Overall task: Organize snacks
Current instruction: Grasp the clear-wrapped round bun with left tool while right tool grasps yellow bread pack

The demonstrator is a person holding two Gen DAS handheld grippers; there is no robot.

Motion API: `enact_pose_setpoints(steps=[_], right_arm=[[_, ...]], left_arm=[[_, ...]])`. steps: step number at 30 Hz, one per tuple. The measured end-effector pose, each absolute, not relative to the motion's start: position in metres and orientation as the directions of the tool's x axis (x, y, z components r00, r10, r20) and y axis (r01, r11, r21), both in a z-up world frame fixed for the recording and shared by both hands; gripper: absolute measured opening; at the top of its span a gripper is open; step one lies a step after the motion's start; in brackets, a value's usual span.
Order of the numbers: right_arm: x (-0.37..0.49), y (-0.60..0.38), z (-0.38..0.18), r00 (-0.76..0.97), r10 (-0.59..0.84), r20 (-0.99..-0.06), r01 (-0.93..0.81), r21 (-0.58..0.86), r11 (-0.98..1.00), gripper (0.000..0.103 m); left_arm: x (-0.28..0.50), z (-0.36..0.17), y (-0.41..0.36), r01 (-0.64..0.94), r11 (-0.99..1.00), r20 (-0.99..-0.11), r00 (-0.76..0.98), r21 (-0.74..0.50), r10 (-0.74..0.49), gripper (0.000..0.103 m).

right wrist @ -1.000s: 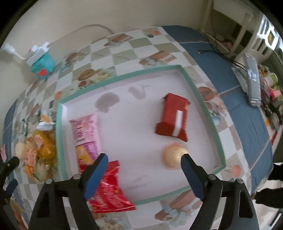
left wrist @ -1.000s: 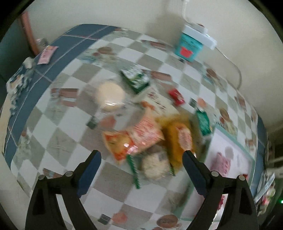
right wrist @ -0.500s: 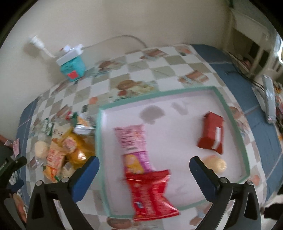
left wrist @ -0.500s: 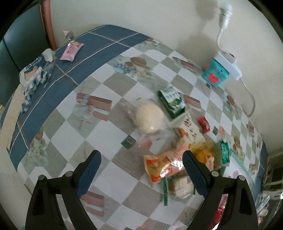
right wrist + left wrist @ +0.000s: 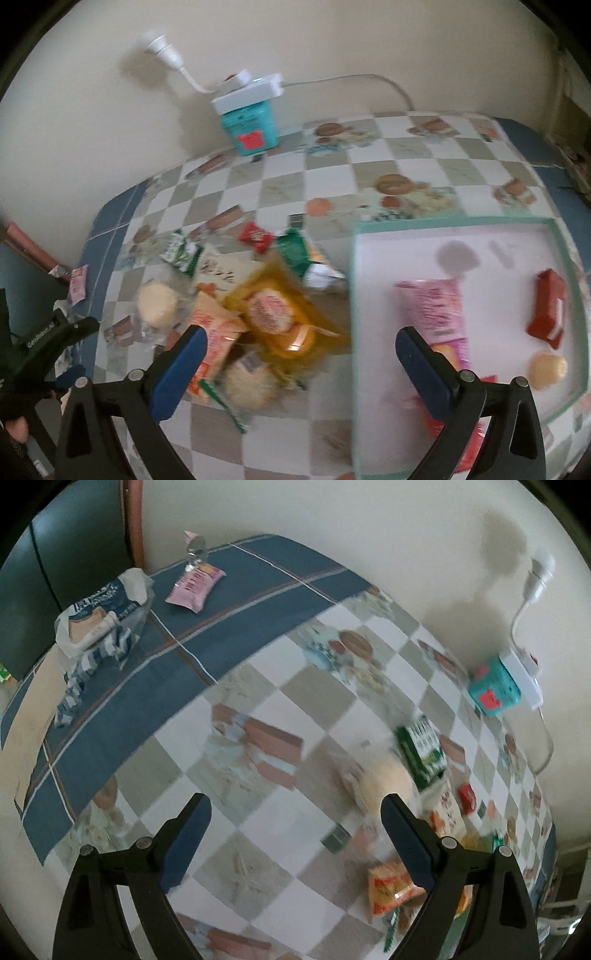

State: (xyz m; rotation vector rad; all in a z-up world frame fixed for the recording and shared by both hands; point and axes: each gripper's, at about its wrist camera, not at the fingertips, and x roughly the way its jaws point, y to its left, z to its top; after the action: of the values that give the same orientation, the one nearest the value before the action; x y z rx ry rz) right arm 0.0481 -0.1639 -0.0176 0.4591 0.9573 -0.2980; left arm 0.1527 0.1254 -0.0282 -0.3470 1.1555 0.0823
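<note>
Above the checkered desk (image 5: 406,155), both grippers' jaws are held wide and empty; the yellow plastic snack packet (image 5: 284,317) likely needs grasping next for the green-rimmed tray (image 5: 354,295).

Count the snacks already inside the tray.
5 in the tray: pink packet, red box, round bun, an orange-pink pack, red bag partly hidden by the right gripper.

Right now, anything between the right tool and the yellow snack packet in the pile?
Nothing visible. The right tool is open and empty above the pile, and the yellow packet lies on top, unobstructed. An orange packet and a round cake crowd its edges.
</note>
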Motion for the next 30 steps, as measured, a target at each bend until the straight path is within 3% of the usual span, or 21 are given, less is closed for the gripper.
enact_pose_setpoints(steps=[6,19,30], right_arm=[[0.067,-0.151,-0.026,0.541,-0.03,-0.841,0.408,0.231,0.883,0.103],[0.088,-0.164,-0.055,0.454,-0.139,-0.88,0.458,0.096,0.884,0.103],[0.096,-0.158,-0.067,0.438,-0.109,-0.892,0.41,0.09,0.908,0.087]], left_arm=[[0.163,-0.026,0.136,-0.25,0.935,-0.89,0.44,-0.25,-0.121,0.093],[0.199,-0.046,0.082,-0.14,0.964,-0.904,0.4,-0.226,-0.154,0.093],[0.222,-0.061,0.048,-0.063,0.983,-0.928,0.345,-0.172,-0.14,0.093]])
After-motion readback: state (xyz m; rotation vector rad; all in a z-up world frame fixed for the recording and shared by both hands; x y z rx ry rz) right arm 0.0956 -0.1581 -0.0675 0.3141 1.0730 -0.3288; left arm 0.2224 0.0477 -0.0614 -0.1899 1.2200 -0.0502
